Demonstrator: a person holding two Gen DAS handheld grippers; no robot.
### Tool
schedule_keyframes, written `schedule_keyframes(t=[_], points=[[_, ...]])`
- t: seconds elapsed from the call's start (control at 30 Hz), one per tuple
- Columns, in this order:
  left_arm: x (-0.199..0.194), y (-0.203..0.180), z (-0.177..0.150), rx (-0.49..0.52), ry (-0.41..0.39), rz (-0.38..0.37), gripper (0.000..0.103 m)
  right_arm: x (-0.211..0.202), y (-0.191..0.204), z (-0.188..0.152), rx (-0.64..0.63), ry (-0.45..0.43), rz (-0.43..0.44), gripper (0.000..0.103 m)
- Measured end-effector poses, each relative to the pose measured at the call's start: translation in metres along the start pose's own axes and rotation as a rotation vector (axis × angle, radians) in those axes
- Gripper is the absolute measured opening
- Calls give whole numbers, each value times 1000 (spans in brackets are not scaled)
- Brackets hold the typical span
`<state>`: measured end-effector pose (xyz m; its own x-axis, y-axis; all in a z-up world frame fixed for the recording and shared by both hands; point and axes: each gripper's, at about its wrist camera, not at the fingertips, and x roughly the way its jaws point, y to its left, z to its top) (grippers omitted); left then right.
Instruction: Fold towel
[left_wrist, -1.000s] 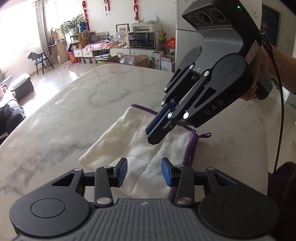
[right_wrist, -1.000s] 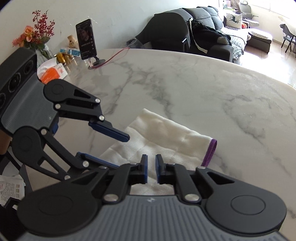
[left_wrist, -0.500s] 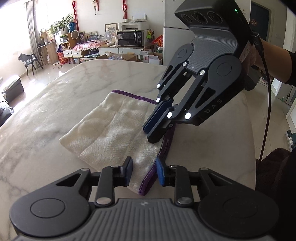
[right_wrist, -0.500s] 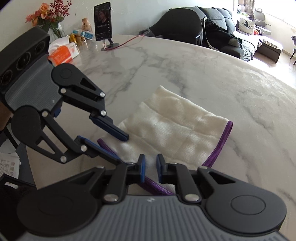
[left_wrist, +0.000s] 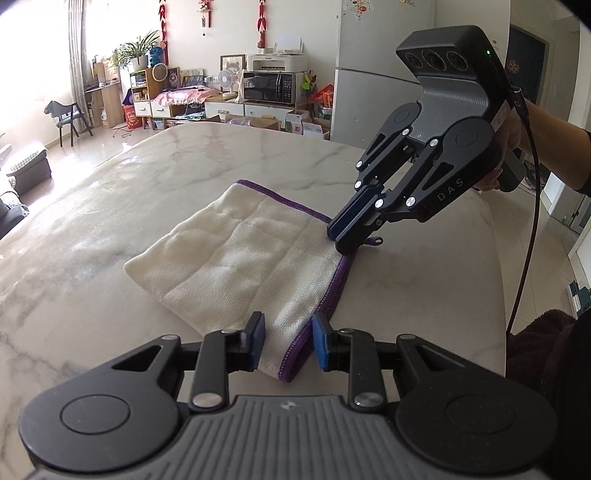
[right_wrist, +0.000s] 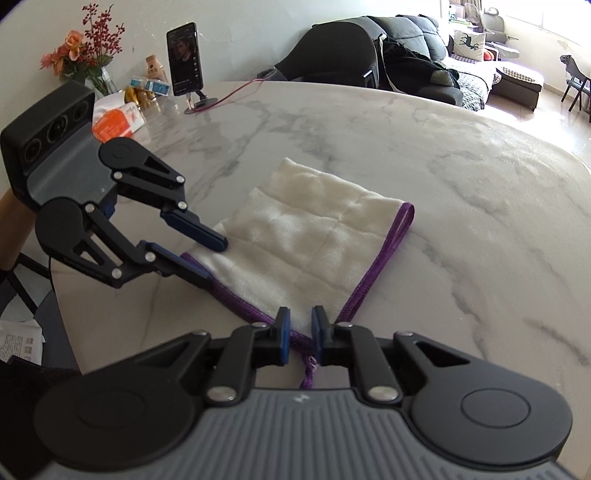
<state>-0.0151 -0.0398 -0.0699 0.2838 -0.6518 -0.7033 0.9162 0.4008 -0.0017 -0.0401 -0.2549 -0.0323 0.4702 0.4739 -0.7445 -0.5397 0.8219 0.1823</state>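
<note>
A folded white towel (left_wrist: 240, 254) with a purple hem lies flat on the marble table (left_wrist: 110, 221). My left gripper (left_wrist: 288, 339) is open at the towel's near hem corner, its blue pads standing either side of the fabric without pressing it. The right wrist view shows this gripper (right_wrist: 212, 260) straddling that corner of the towel (right_wrist: 317, 240). My right gripper (left_wrist: 341, 242) is tipped down onto the other hem corner beside the purple hanging loop (left_wrist: 376, 242). Its pads (right_wrist: 300, 328) stand a narrow gap apart, with flat fabric between them.
A phone on a stand (right_wrist: 184, 59), a vase of flowers (right_wrist: 85, 55) and an orange packet (right_wrist: 118, 120) sit at the table's far left. The table edge (left_wrist: 495, 295) runs close to the right of the towel. A person's hand (left_wrist: 513, 147) holds the right gripper.
Both grippers slid from over the towel's middle to the corners of its purple hem edge. The left jaws narrowed. The towel has stayed flat.
</note>
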Motion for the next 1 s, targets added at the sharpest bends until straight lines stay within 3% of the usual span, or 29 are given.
schedule_keyframes(t=[0.17,0.37,0.47,0.53,0.63,0.77,0.87,1.0], points=[[-2,0,2,-7,-2,13,29,-2,-1,1,22,8,-9,17],[-17,-10,5,-10,-7,61,30,-8,0,4,35,7,-29,29],[-25,-14,7,-38,-10,85,40,-12,2,7,43,4,-40,35],[-30,-16,10,-95,-7,111,51,-15,6,9,51,0,-53,45],[-37,-18,15,-172,12,135,53,-20,12,12,62,-4,-71,61],[-45,-21,20,-236,26,166,60,-25,17,15,72,-7,-87,67],[-51,-21,24,-278,24,192,70,-28,19,16,93,-5,-111,75],[-61,-19,30,-362,32,253,86,-35,18,17,148,-12,-156,94]])
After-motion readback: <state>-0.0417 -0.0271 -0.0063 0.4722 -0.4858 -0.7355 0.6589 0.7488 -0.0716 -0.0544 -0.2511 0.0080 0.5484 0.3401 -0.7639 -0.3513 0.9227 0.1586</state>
